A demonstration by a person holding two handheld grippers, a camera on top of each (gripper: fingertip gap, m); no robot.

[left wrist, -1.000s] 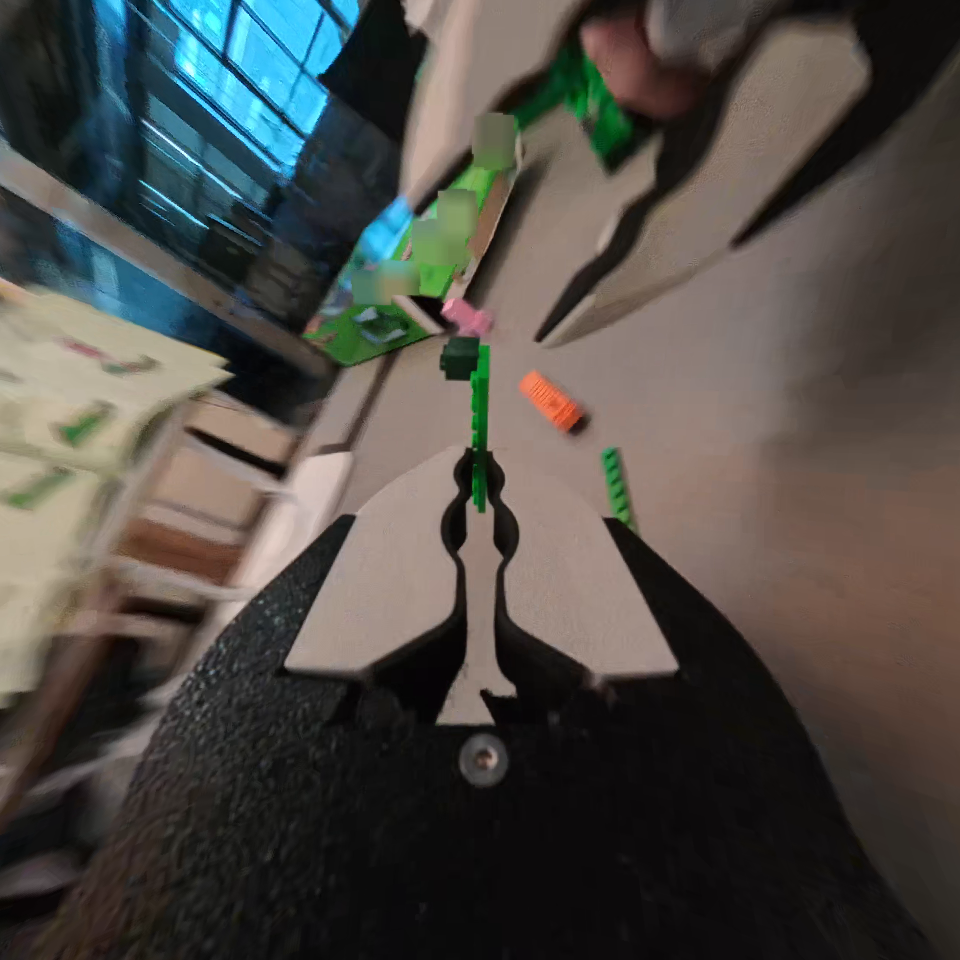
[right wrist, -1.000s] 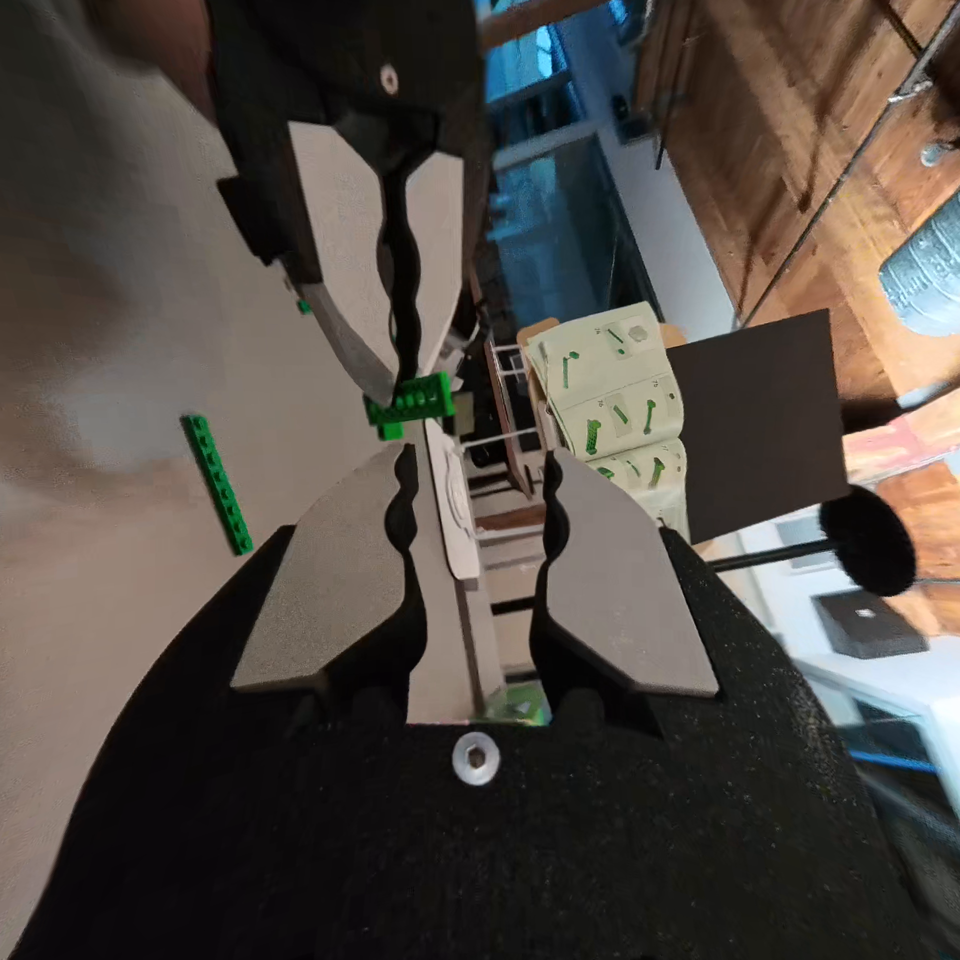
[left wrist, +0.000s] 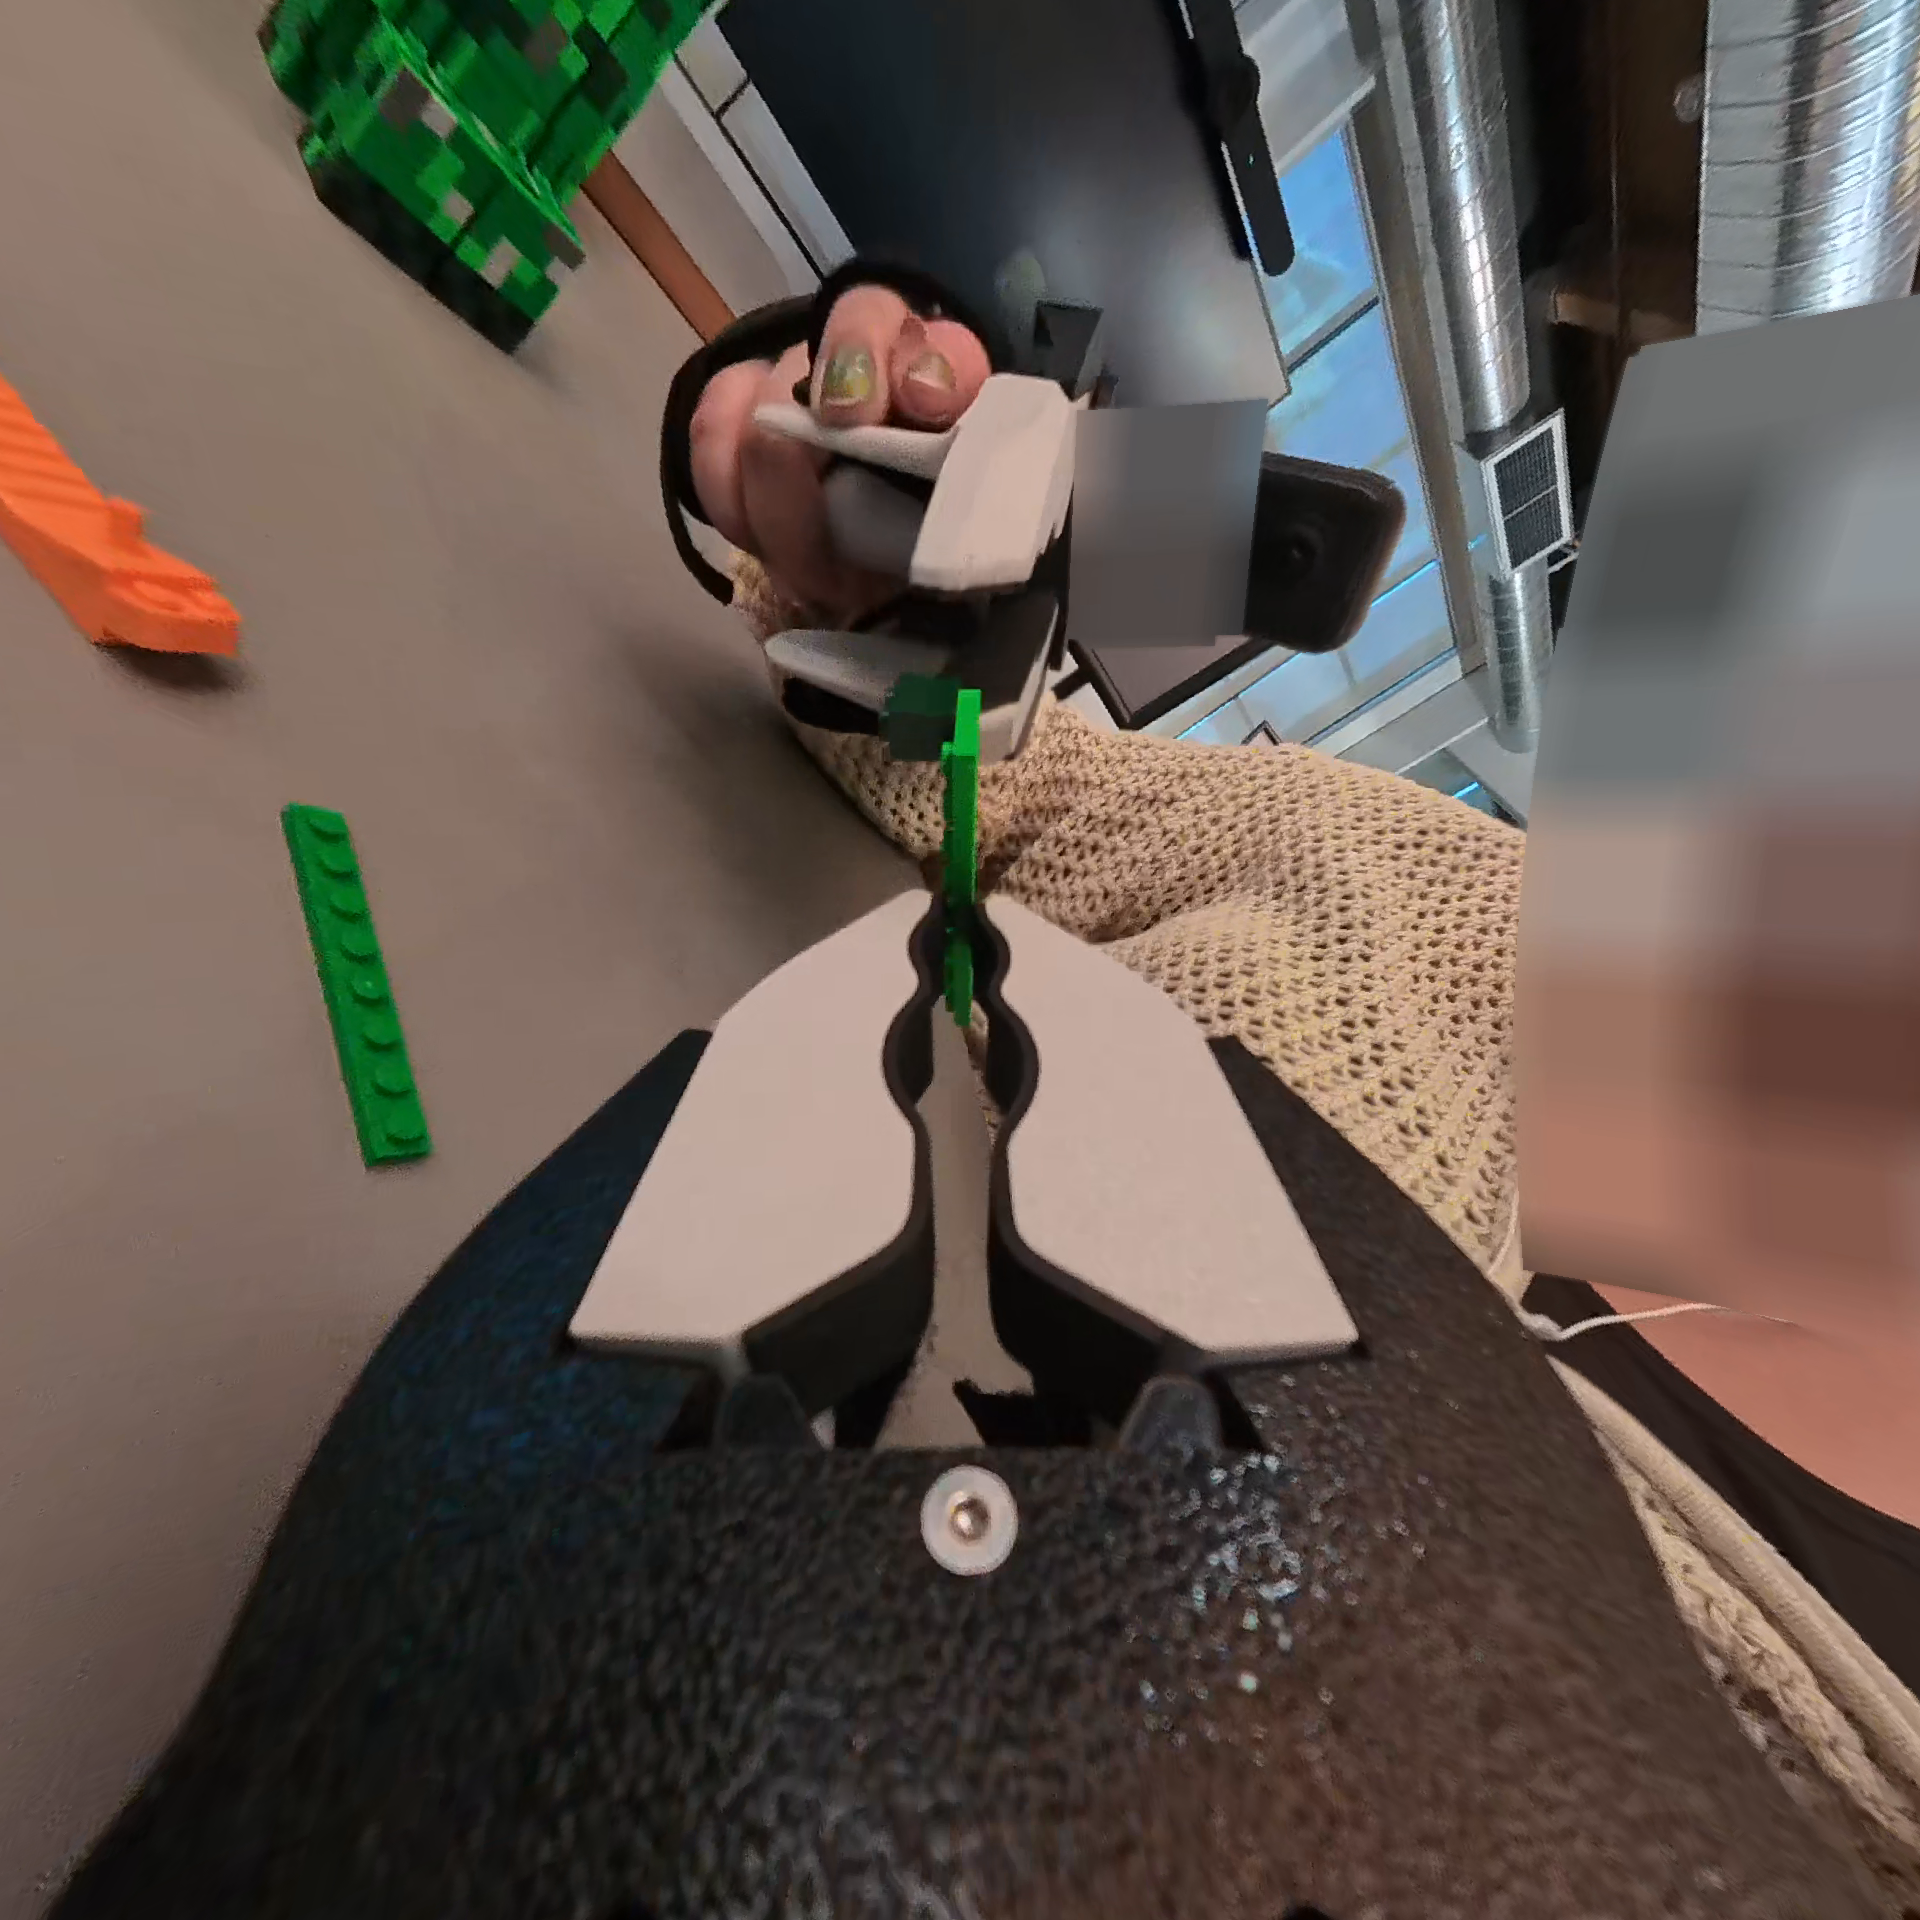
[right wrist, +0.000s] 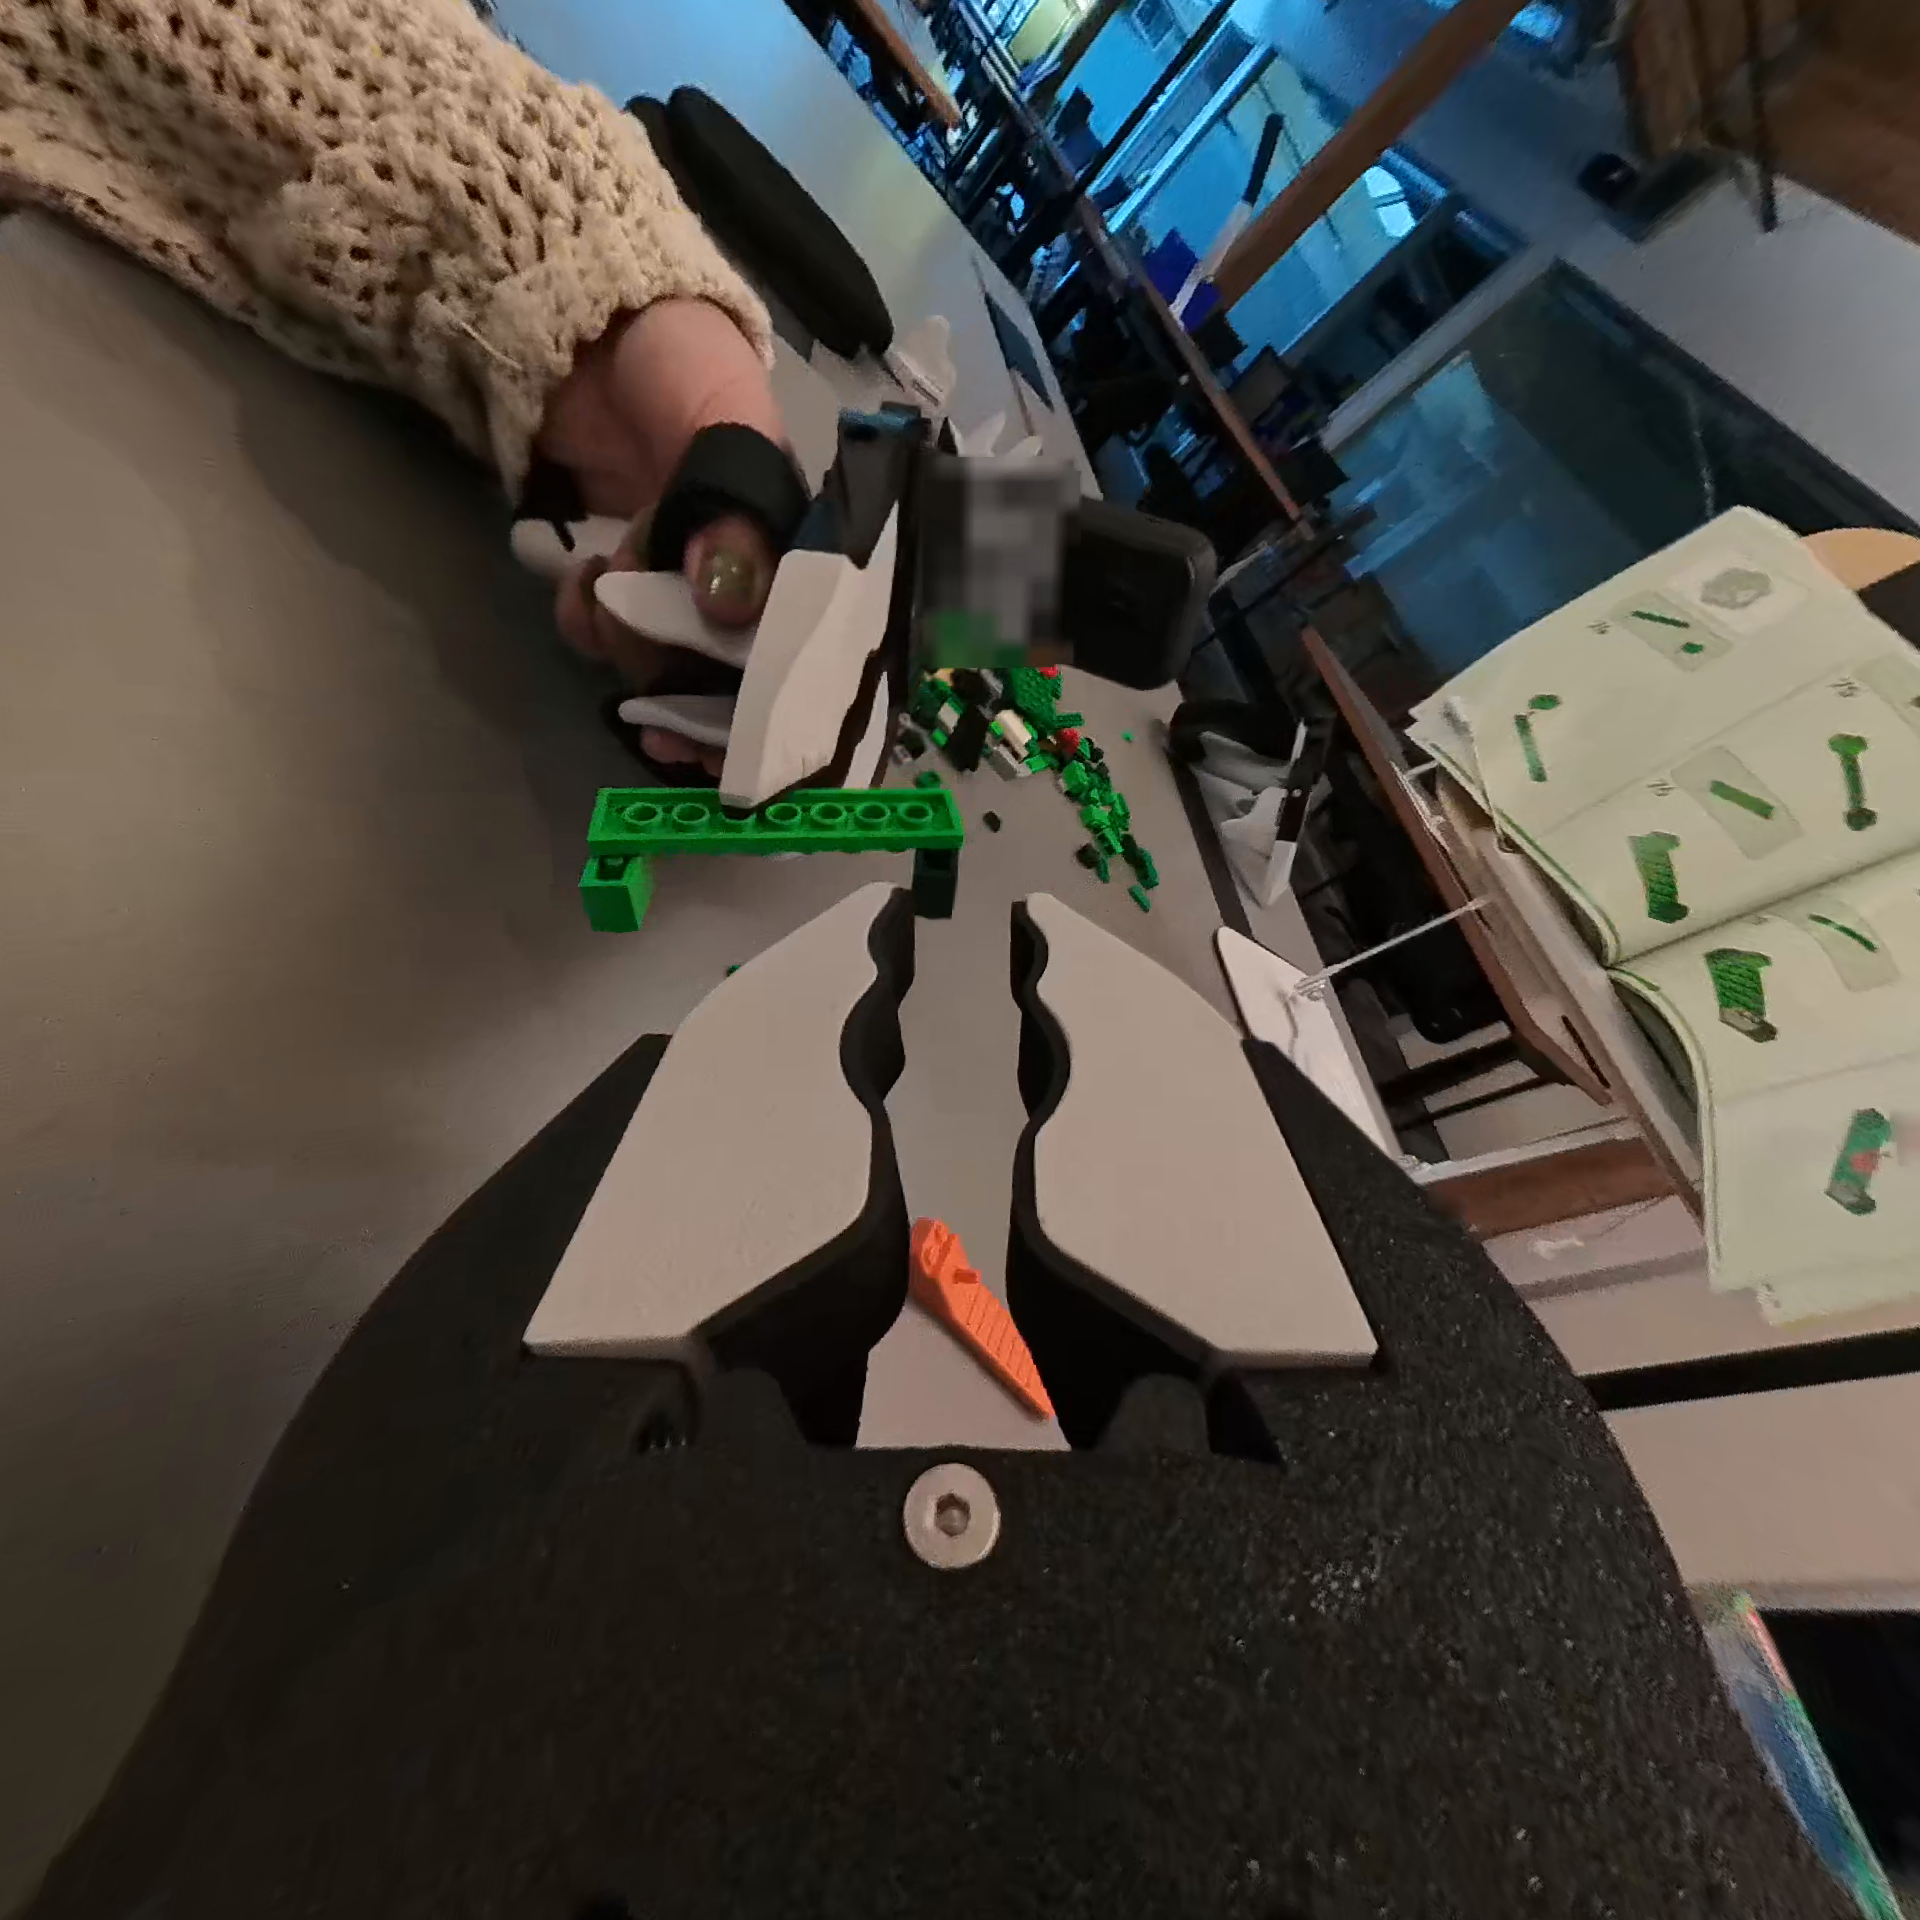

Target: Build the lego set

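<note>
My left gripper (left wrist: 961, 914) is clamped on a long bright green plate (left wrist: 960, 831), gripping it edge-on near its middle, so that in the left wrist view the plate runs straight out ahead of the fingers. In the right wrist view the same plate (right wrist: 774, 821) lies across the frame, showing its underside with a row of round sockets, held up off the grey table (right wrist: 260, 831). A bright green brick (right wrist: 617, 891) hangs under its left end and a dark green brick (right wrist: 933, 883) under its right end. My right gripper (right wrist: 961, 914) stands partly open with nothing between its fingers; its left fingertip (right wrist: 868, 914) is just beside the dark green brick, and I cannot tell whether they touch. On the table, a second green plate (left wrist: 356, 982) lies flat to the left of my left gripper, well apart from it, with the orange brick separator (left wrist: 99, 551) farther left. A built block of green and black bricks (left wrist: 447, 156) stands at the far left. A heap of loose green pieces (right wrist: 1039, 758) lies beyond the held plate, and an open instruction booklet (right wrist: 1714, 831) rests at the right
</note>
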